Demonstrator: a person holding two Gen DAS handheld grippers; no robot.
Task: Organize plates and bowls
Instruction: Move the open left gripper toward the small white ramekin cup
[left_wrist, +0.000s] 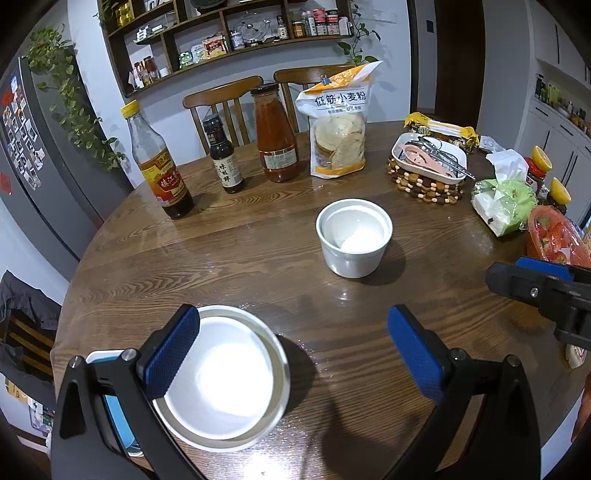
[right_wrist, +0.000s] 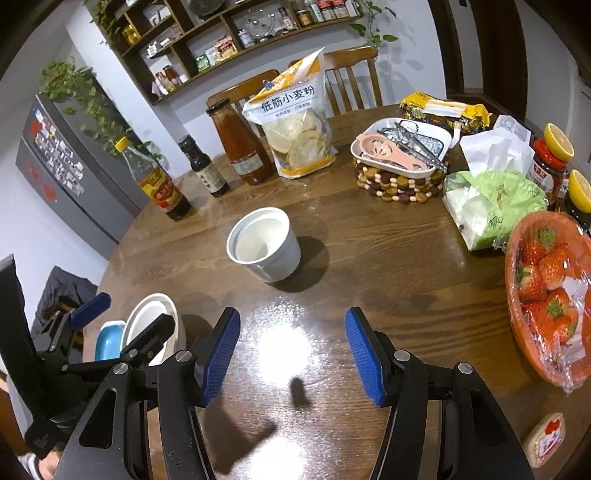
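Out past both our open, empty grippers sits the stacked white ceramic ramekin (right_wrist: 264, 247) mid-table, dead ahead of our right gripper (right_wrist: 291, 354), while our left gripper (left_wrist: 291, 350) straddles the nearer white bowl's (left_wrist: 221, 376) rim.

Ahead of the left gripper, along the far side of the round wooden table (left_wrist: 236, 258), stand a yellow-capped vinegar bottle (left_wrist: 157, 162), a small dark sauce bottle (left_wrist: 223, 155), a red sauce jar (left_wrist: 275, 134) and a clipped bag of flour (left_wrist: 338, 125). To their right a white dish of utensils (right_wrist: 400, 147) rests on a beaded trivet (right_wrist: 399, 184). Right of the right gripper lie a green tissue pack (right_wrist: 491, 206) and a wrapped tray of strawberries (right_wrist: 550, 291).
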